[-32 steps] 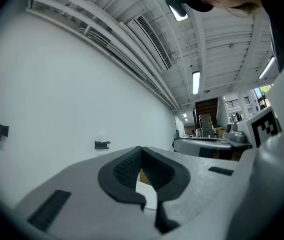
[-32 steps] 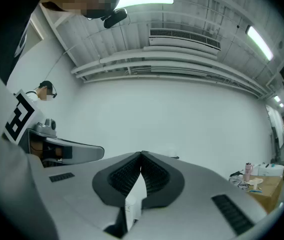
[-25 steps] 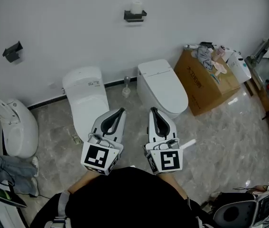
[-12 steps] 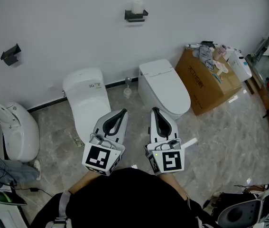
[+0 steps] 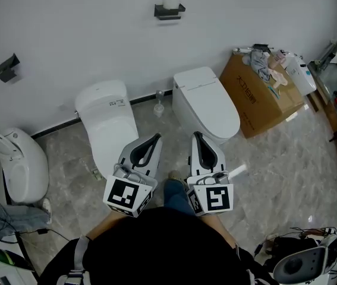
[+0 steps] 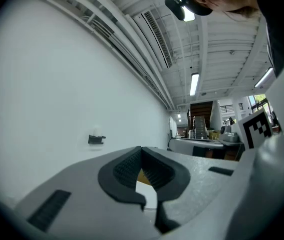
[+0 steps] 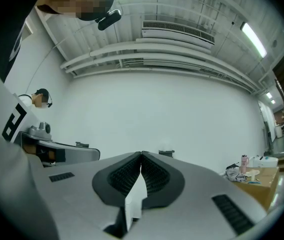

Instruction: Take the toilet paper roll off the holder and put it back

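Toilet paper roll is seen standing on the black holder, apparently near its middle, high on the wall. Left gripper and right gripper are held well apart from it, each clenched on nothing.

The floor shines like polished marble. The left toilet and right toilet gleam, glossy ceramic. The wall is matt, the cardboard box dull, the toilet paper roll soft paper, its holder matt black.
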Available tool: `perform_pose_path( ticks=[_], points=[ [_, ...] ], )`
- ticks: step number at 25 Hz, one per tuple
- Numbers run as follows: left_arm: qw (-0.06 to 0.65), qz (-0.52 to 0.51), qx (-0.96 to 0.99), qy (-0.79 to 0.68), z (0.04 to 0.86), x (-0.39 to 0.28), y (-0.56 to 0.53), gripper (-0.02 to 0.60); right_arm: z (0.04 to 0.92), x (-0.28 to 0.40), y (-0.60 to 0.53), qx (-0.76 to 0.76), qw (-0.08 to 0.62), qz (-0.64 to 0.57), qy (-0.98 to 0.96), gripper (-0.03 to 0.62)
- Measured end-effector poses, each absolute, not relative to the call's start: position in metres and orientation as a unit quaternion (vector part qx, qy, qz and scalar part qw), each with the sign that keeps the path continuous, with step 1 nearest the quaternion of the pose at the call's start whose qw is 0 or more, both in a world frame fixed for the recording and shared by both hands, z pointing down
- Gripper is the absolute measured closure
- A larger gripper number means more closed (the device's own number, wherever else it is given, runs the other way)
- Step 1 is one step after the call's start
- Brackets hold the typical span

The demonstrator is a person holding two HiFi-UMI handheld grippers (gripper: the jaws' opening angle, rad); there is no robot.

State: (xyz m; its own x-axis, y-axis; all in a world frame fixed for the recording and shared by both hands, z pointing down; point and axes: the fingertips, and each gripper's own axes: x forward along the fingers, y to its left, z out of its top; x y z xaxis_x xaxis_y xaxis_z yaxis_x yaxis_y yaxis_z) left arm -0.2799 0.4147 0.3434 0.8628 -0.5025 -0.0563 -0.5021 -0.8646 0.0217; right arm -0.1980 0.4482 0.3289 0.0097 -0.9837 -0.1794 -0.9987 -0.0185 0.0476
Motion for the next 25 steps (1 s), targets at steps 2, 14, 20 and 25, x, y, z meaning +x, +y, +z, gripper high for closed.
perform_pose_path(
  ticks=[2,14,20,25],
  points=[
    [0.004,-0.033,0.964,-0.264,0.343,-0.274,0.403,0.575,0.329,-0.19,0.435,-0.707,0.043,0.079,0.701,0.571],
    [0.001,-0.051,0.954,-0.295,0.326,-0.212,0.327,0.575,0.316,-0.121,0.354,-0.681,0.053,0.082,0.726,0.571],
    [-0.007,-0.057,0.948,-0.313,0.316,-0.174,0.297,0.575,0.308,-0.082,0.316,-0.665,0.062,0.083,0.74,0.571],
    [-0.009,-0.064,0.939,-0.337,0.316,-0.147,0.272,0.575,0.308,-0.054,0.287,-0.648,0.062,0.085,0.755,0.571]
  ],
)
